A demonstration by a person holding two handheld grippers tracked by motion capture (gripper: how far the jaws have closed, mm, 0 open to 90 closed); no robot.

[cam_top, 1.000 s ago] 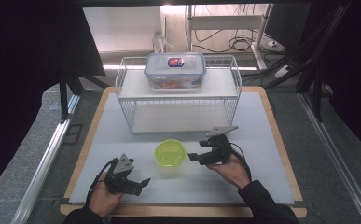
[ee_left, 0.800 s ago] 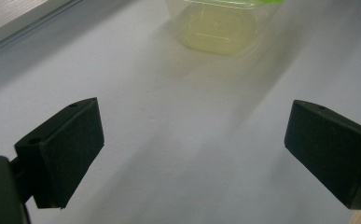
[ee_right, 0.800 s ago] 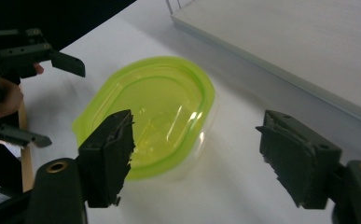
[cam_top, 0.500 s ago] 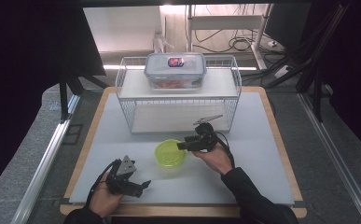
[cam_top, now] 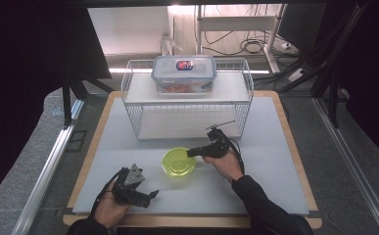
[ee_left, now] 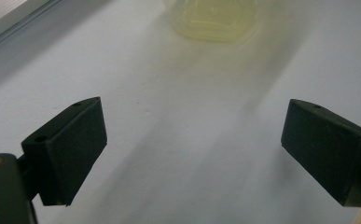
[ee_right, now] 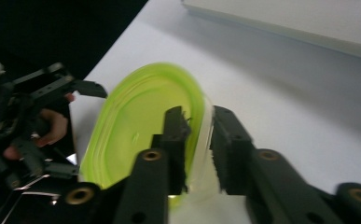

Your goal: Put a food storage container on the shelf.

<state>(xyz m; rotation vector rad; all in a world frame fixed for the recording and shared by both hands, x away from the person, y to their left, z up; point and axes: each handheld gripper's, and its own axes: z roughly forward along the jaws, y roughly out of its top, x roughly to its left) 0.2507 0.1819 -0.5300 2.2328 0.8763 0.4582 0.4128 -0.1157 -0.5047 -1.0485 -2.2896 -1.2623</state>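
Just now the right gripper (cam_top: 193, 152) had swung in from beside the green bowl (cam_top: 178, 162) and straddled its near rim, jaws narrow around the wall. Bowl sat on the counter (cam_top: 275, 161), grasp apparently forming. Left gripper (cam_top: 150, 196) idled, jaws wide.

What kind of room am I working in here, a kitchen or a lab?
Most likely a lab or recording station, not a kitchen: a white work board framed by dark curtains, loose cables on the floor behind, and a wire rack staged with a lidded food container.
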